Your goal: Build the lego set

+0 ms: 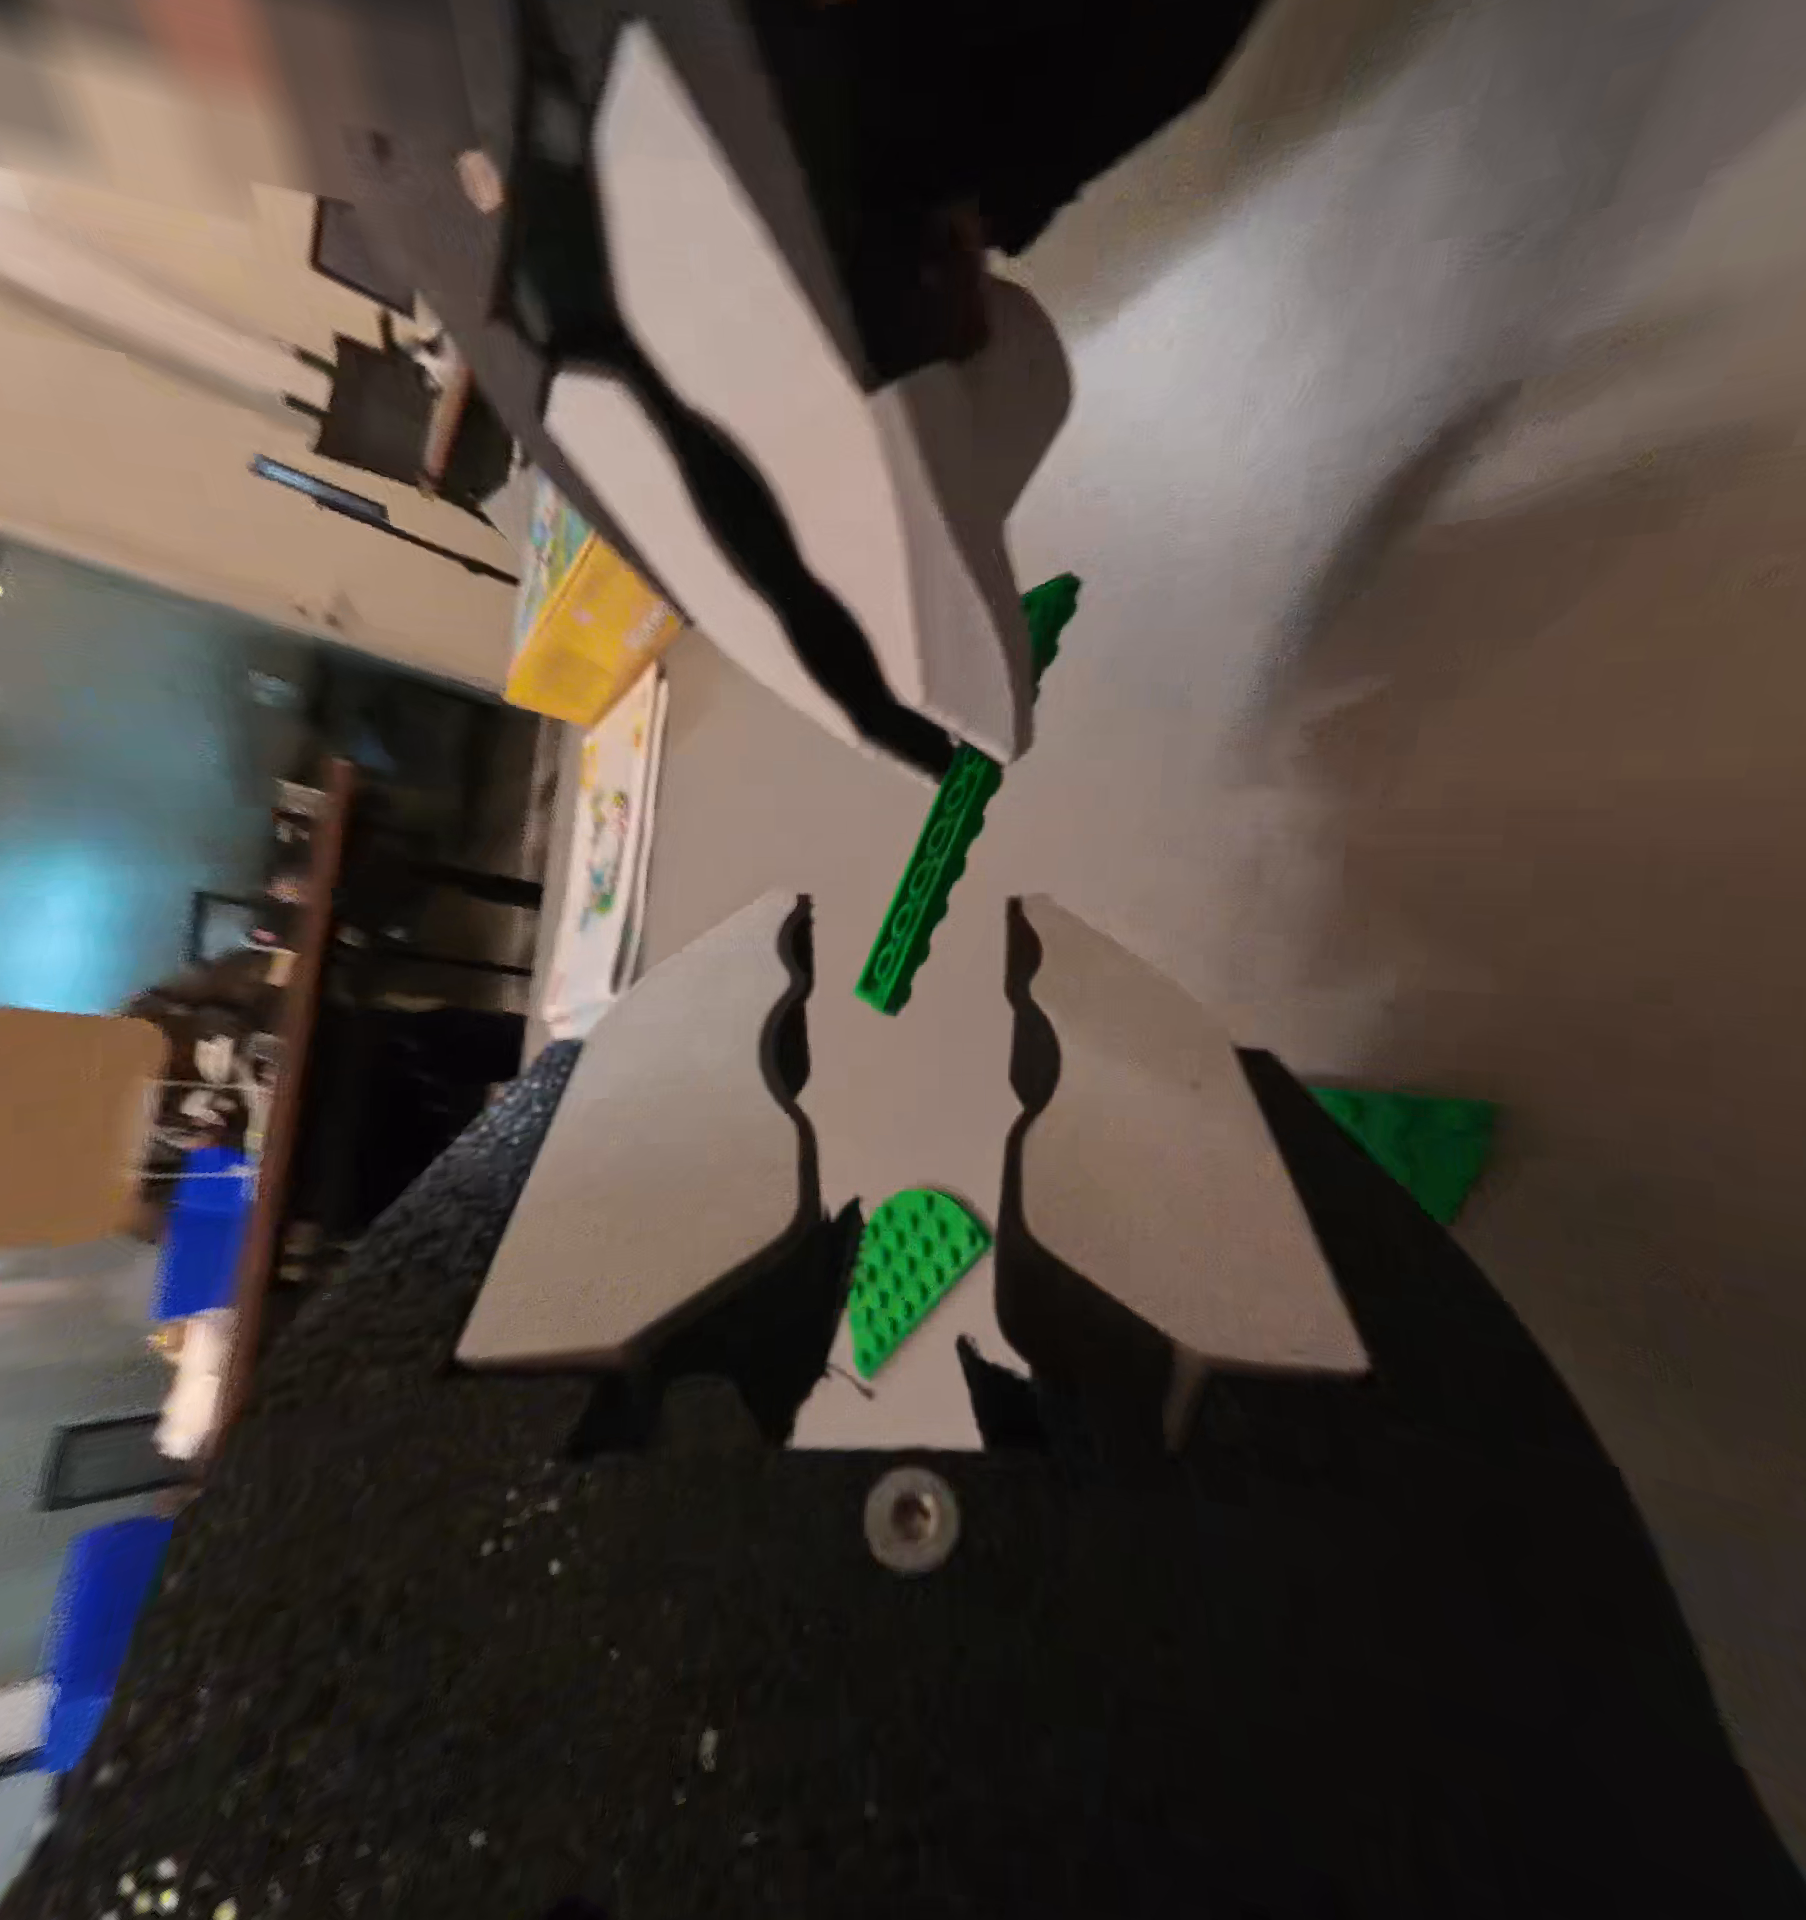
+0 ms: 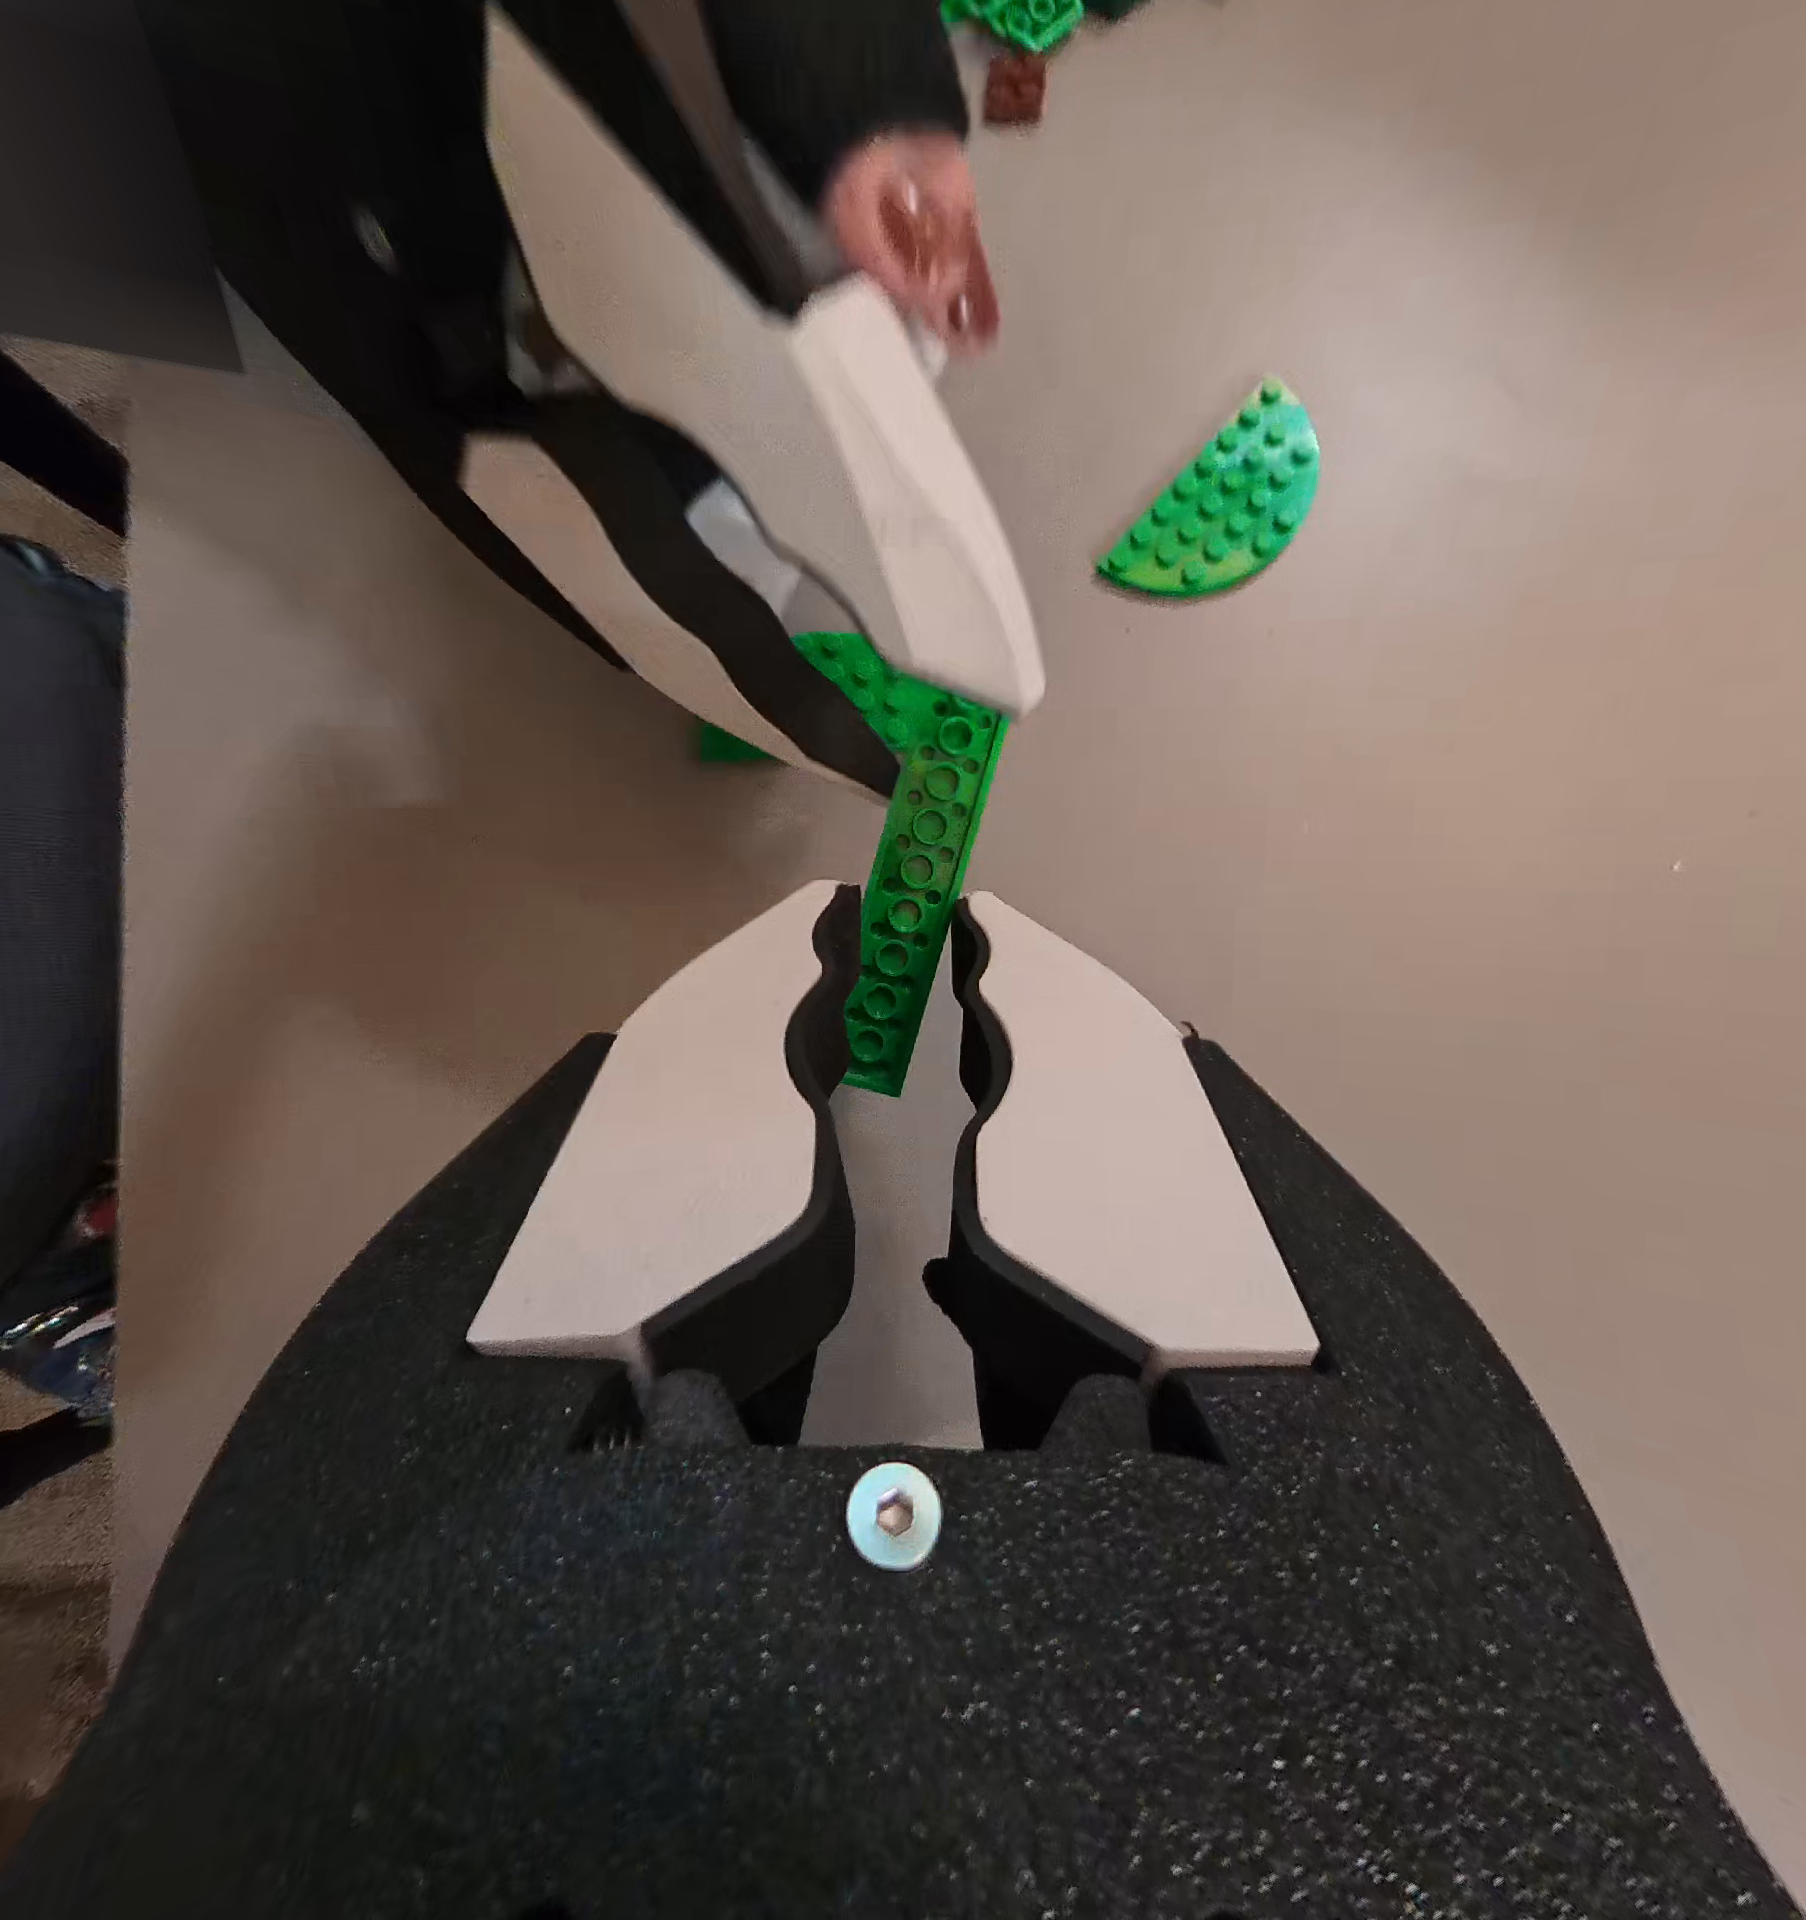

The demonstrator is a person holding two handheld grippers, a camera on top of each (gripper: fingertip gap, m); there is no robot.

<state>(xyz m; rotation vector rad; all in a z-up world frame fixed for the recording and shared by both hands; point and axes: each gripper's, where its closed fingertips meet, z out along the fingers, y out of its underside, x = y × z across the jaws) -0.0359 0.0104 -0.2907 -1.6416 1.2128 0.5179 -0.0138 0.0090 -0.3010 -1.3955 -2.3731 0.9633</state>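
Note:
A long narrow green plate [image 2: 909,894] is held above the beige table [image 2: 1398,935], its underside towards the right wrist view. My right gripper [image 2: 904,899] is shut on its near end. In the left wrist view the right gripper [image 1: 972,748] comes in from above, gripping the plate [image 1: 925,883]. My left gripper [image 1: 909,904] is open, and the plate's free end sits between its fingertips with a gap on both sides. The right wrist view shows the left gripper [image 2: 951,738] straddling the far end.
A green half-round plate [image 2: 1221,509] lies on the table; it also shows in the left wrist view [image 1: 909,1268]. A green wedge plate [image 1: 1418,1143] lies right of it. A brown brick [image 2: 1013,88] and green pieces [image 2: 1024,21] lie far back. A yellow box [image 1: 587,644] and booklet [image 1: 608,831] stand at the edge.

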